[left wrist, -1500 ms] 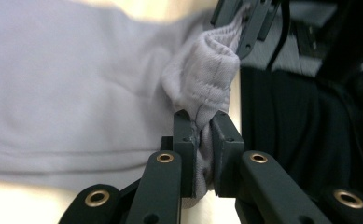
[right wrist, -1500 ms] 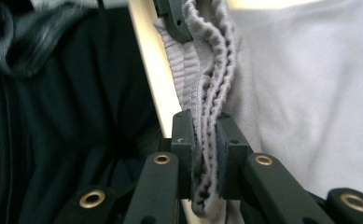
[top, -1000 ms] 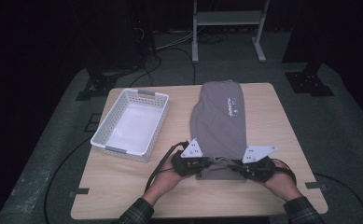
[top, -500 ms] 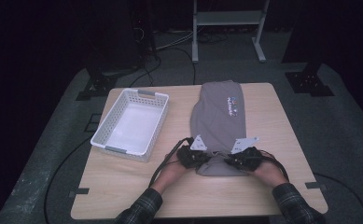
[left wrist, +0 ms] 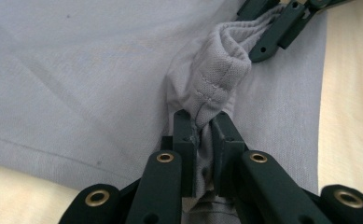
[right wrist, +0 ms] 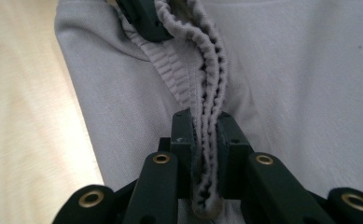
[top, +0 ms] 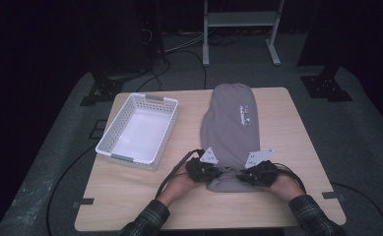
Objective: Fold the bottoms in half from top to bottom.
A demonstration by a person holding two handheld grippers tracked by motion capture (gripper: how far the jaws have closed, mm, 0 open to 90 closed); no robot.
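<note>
Grey shirt (top: 231, 130) hem stays pinched by left gripper (top: 209, 173) and right gripper (top: 242, 175), now drawn closer together.

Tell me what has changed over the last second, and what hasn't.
The two grippers drew closer together along the near edge of the grey shirt, bunching the fabric between them. The left gripper is shut on a fold of the hem and the right gripper on the ribbed band. The far part of the shirt with its logo and the white basket stayed where they were on the table.
</note>
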